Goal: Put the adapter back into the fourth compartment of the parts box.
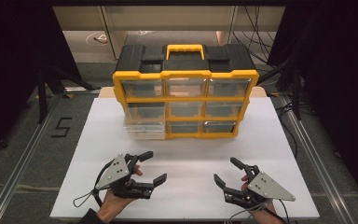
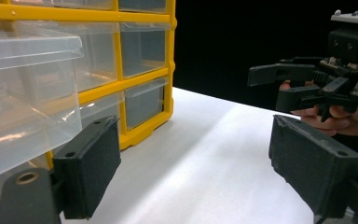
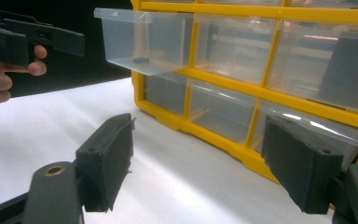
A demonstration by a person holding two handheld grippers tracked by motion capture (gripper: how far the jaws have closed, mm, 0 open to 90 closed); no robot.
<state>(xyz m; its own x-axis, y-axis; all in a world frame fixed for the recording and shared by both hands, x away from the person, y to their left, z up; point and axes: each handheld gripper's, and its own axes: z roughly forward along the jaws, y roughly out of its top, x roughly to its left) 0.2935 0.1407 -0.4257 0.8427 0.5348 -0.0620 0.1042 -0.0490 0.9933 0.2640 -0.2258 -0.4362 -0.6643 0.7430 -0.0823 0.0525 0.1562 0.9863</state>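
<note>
Yellow-and-black drawer cabinet (image 1: 185, 88) at the far middle of the white table (image 1: 186, 186), bottom-left clear drawer (image 1: 142, 129) pulled out, left gripper (image 1: 150, 166) and right gripper (image 1: 225, 171) near side, both wide open, holding nothing, bare table between them and the drawer.

Yellow-framed black organizer (image 1: 185, 70) with clear drawers (image 1: 144, 126), white table (image 1: 186, 163), black jaws

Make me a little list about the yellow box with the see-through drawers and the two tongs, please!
Box: yellow and black drawer cabinet standing at the far side of the white table, handle on top
Drawers: three rows of three, clear plastic
Pulled-out drawer: left column, sticking out toward the person
Inside it: one small dark thing, too small to tell
Left tongs: open, holding nothing
Right tongs: open, holding nothing
</note>
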